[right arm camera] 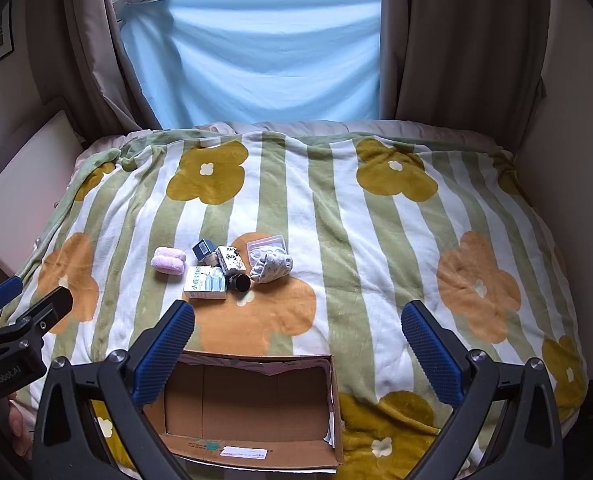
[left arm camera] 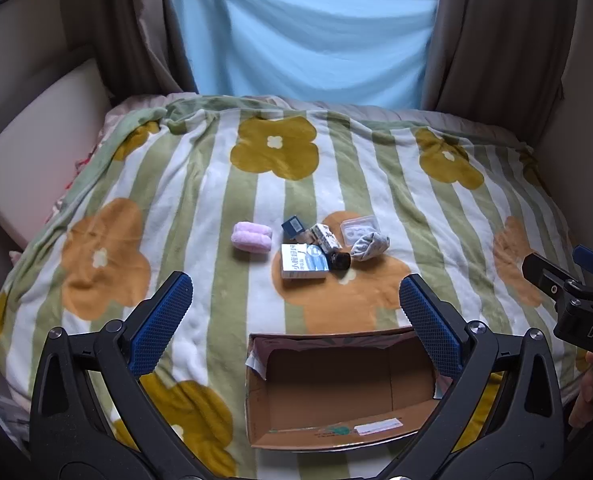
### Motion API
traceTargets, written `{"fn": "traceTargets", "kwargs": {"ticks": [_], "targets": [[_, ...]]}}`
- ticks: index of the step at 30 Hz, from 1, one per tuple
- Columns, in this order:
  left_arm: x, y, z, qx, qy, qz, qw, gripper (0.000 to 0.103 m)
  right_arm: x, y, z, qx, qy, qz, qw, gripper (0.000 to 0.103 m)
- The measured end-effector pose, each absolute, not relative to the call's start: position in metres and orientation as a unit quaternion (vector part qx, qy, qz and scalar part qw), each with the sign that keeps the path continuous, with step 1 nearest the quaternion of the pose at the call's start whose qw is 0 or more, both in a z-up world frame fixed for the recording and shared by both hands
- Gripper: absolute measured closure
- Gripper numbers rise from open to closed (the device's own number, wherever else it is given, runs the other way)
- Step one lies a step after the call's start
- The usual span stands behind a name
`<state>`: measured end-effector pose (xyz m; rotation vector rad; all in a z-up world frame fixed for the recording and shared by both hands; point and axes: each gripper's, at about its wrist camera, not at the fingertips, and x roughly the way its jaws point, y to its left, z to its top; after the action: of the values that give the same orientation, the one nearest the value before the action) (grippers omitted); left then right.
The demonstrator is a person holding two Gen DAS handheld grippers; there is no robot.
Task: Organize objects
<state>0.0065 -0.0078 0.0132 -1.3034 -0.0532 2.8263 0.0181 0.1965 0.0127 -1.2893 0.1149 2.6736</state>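
A cluster of small items lies mid-bed: a pink fluffy bundle, a white-and-blue box, a dark blue box, a patterned white box, a black jar, a grey sock ball and a clear plastic case. An empty open cardboard box sits at the near edge. My left gripper and right gripper are open, empty, above the box, short of the items.
The bed carries a green-striped flower blanket. A white cushion leans at the left. A blue sheet and beige curtains hang behind. The right gripper's body shows at right, the left's body at left.
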Motion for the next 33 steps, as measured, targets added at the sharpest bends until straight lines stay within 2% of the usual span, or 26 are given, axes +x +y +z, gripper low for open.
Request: {"fn": "traceTargets", "kwargs": {"ticks": [33], "targets": [[0.001,-0.007,0.011,-0.417,-0.014,0.908,0.019,0.000,0.008,0.195,0.011,-0.432,0.038,0.897,0.082,0.001]]}}
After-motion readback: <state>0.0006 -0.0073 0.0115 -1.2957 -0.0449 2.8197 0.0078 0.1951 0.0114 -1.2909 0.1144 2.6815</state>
